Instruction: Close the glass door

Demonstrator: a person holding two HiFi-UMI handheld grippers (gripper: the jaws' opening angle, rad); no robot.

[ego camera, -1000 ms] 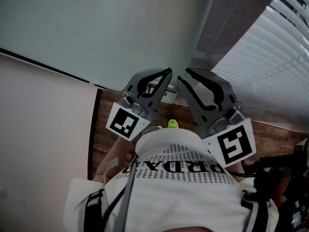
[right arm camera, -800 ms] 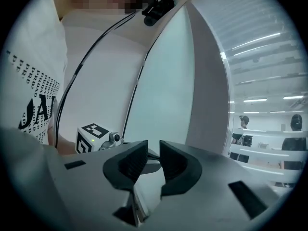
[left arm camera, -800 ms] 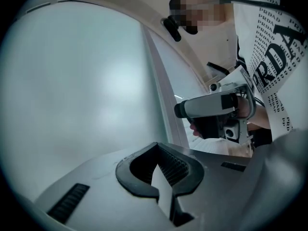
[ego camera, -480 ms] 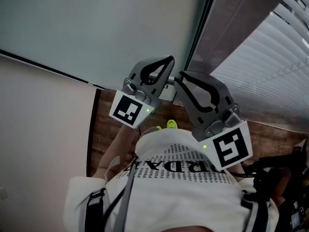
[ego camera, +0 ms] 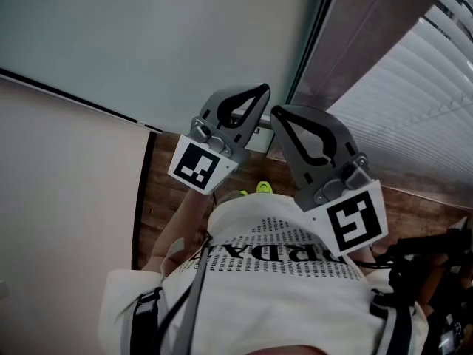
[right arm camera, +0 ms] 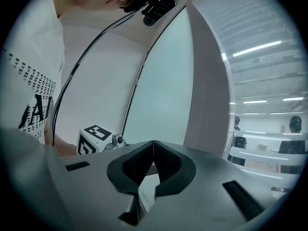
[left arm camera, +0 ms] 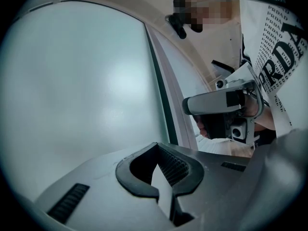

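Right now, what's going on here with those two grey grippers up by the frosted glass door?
A person in a white printed shirt holds a grey two-jaw gripper in each hand. The left gripper and right gripper are raised side by side, close to the edge of the frosted glass door, next to a grey frame post and white slatted blinds. Both grippers' jaws are together on nothing. Whether the door is fully shut is unclear.

The frosted, pale blue-green glass door [ego camera: 185,35] stands upright, its dark edge just beside the grey-brown frame post [ego camera: 369,28].
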